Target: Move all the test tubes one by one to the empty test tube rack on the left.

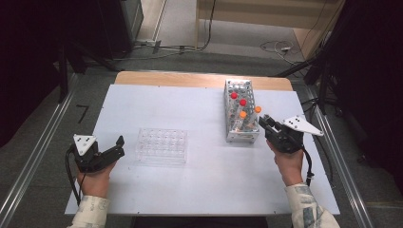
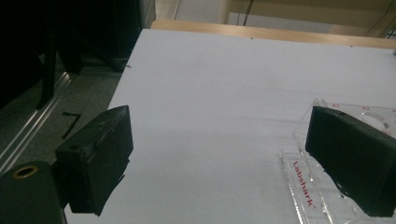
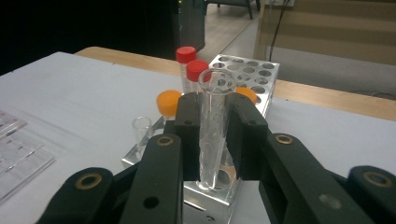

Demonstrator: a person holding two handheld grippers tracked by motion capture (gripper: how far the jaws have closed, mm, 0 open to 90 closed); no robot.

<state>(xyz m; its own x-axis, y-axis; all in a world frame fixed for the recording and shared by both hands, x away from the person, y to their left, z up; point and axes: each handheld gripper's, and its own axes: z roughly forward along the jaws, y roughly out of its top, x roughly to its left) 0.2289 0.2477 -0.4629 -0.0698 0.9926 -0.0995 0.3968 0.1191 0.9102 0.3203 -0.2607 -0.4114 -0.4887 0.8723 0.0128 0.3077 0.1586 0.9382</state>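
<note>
Even overhead light, dark surrounds

Counted: two red-capped tubes (image 3: 186, 54), two orange-capped tubes (image 3: 168, 102), two uncapped clear glass tubes (image 3: 215, 126), one metal tube rack (image 1: 240, 90), one clear plastic well tray (image 1: 161, 145), two hand-held grippers (image 1: 119, 146).

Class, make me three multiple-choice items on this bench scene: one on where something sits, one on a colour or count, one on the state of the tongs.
1. Where is the clear tray?
A. Left of the metal rack
B. Inside the rack
C. On the floor

2. How many red caps stand in the rack?
A. None
B. Two
C. Five

3. What are the right tongs doing?
A. Hanging open over the tray
B. Clamping an open glass tube
C. Gripping an orange cap

Answers:
1 A, the high view shows the tray nearer the left tongs.
2 B, two red tops show side by side.
3 B, both jaws press the tube's sides.
</note>
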